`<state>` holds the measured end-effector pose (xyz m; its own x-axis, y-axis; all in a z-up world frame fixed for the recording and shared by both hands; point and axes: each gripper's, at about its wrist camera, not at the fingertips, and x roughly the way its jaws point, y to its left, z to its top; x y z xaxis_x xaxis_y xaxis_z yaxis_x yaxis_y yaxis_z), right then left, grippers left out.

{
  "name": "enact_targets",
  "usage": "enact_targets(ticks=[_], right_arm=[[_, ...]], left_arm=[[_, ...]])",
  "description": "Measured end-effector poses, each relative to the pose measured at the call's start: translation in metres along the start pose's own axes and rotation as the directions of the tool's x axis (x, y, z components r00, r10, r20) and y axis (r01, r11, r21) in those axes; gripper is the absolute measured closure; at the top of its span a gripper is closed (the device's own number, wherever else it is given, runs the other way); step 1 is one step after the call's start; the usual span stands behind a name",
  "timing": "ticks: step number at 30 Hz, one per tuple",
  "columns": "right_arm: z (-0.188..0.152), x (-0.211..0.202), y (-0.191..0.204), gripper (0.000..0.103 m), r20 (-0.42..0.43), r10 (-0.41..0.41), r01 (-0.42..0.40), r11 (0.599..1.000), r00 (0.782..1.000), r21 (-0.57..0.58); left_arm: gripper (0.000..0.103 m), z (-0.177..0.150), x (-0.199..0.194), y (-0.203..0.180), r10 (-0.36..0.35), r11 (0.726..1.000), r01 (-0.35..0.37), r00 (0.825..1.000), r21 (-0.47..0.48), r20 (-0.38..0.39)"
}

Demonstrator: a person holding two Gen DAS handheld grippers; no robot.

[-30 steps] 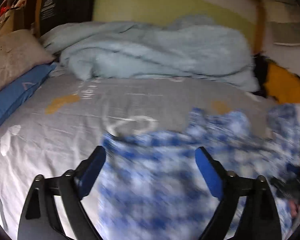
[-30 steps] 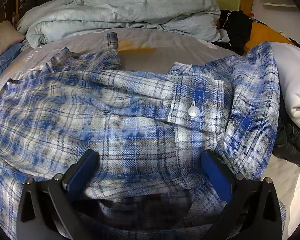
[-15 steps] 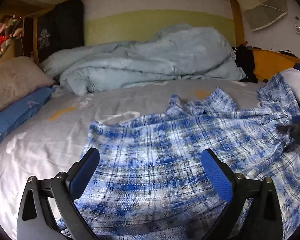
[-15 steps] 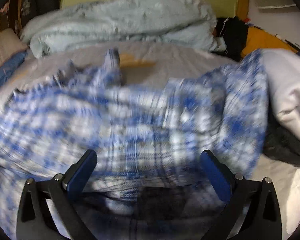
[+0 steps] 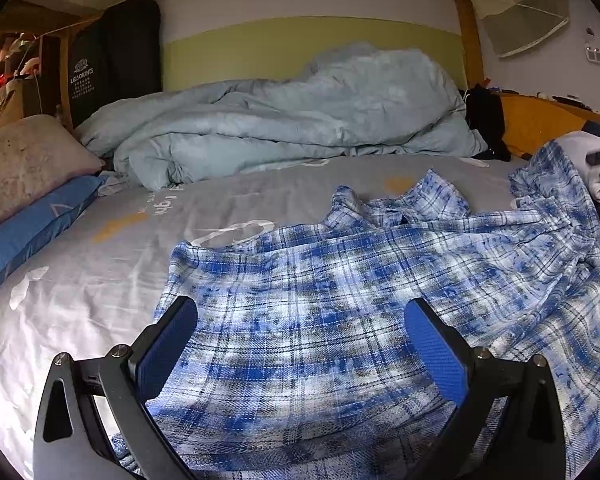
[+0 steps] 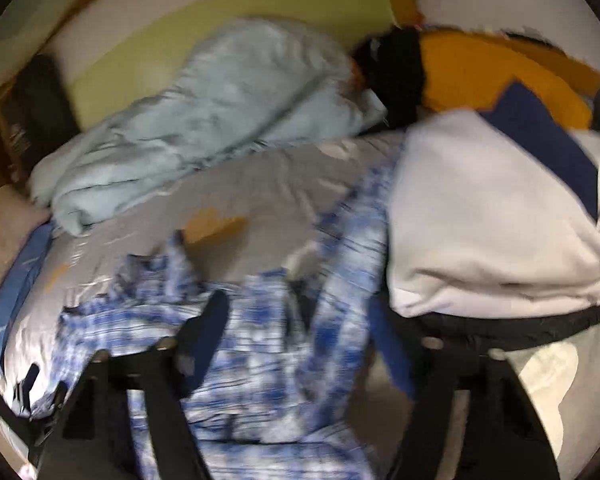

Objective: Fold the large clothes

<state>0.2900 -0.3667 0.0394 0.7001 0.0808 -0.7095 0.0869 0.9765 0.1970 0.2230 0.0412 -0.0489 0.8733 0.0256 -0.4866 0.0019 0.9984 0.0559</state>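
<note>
Your left gripper (image 5: pixel 300 344) is spread wide, pads clear of the plaid shirt (image 5: pixel 340 300) lying flat under and ahead of it on the bed sheet (image 5: pixel 100 272). Your right gripper (image 6: pixel 296 344) has just been closing; shirt fabric sits between its jaws, but blur hides whether they pinch it.

The shirt (image 5: pixel 340 300) is lying spread across the near part of the bed (image 5: pixel 100 272), with the duvet (image 5: pixel 284 120) bunched up behind it against the headboard wall. Two pillows (image 5: pixel 24 184) are lying stacked along the bed's left edge, while a pile of clothes (image 6: pixel 480 216) is sitting at the right edge, touching the shirt's right side. The left gripper (image 5: pixel 300 344) is hanging over the shirt's near part.
</note>
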Motion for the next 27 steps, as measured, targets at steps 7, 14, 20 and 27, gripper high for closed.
enact_targets(ticks=[7, 14, 20, 27], right_arm=[[-0.005, 0.044, -0.021, 0.079, -0.037, -0.169, 0.170, 0.984, 0.985, 0.046], [-0.003, 0.057, -0.010, 0.099, 0.035, -0.232, 0.233, 0.972, 0.972, -0.022], [-0.006, 0.033, -0.012, 0.101, 0.111, -0.131, 0.133, 0.991, 0.985, -0.008], [-0.017, 0.015, 0.005, 0.101, 0.014, 0.105, -0.105, 0.994, 0.994, -0.027]], left_arm=[[0.000, -0.001, 0.002, 0.005, -0.005, 1.000, 0.004, 1.000, -0.028, -0.015], [0.000, -0.001, 0.005, 0.009, -0.013, 0.999, 0.012, 0.999, -0.047, -0.033], [0.000, -0.002, 0.005, 0.009, -0.021, 0.999, 0.019, 0.999, -0.047, -0.031], [0.000, -0.002, 0.006, 0.008, -0.020, 0.999, 0.018, 0.999, -0.044, -0.038]])
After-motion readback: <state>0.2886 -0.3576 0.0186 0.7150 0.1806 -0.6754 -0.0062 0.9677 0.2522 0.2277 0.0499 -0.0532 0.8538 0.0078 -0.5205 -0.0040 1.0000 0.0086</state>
